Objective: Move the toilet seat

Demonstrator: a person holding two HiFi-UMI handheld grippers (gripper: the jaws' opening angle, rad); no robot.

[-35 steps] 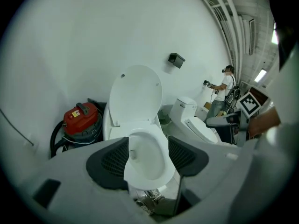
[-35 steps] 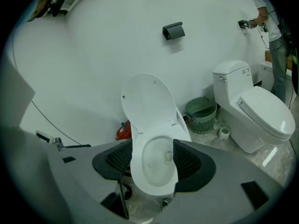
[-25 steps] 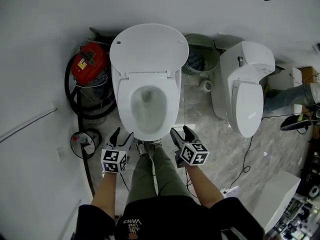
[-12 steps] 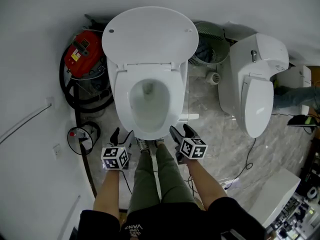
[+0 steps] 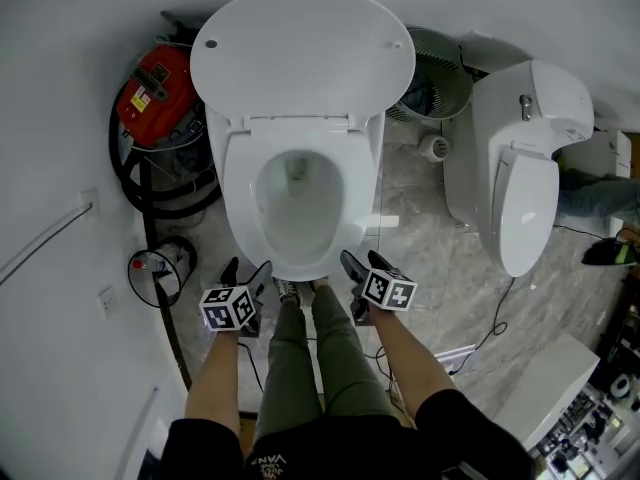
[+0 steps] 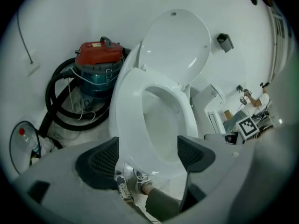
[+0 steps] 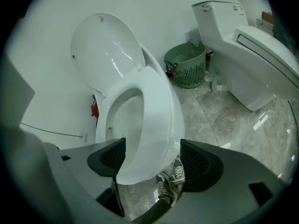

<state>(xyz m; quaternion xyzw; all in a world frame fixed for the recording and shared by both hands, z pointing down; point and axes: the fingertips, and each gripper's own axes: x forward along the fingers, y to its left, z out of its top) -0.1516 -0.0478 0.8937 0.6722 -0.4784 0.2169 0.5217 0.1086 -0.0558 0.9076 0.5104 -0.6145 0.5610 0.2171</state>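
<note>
Glossy oval toilet seat [image 5: 238, 198]; rounded lid [image 5: 300, 53] upright; marbled floor [image 5: 412, 236].

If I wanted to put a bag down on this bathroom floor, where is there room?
The marble floor between the open toilet and the second toilet is mostly bare. Left of the open toilet it is crowded: the red vacuum and its black hose fill that side.

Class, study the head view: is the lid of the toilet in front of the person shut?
No, the lid stands raised behind the seat, leaving the bowl open to view.
</note>
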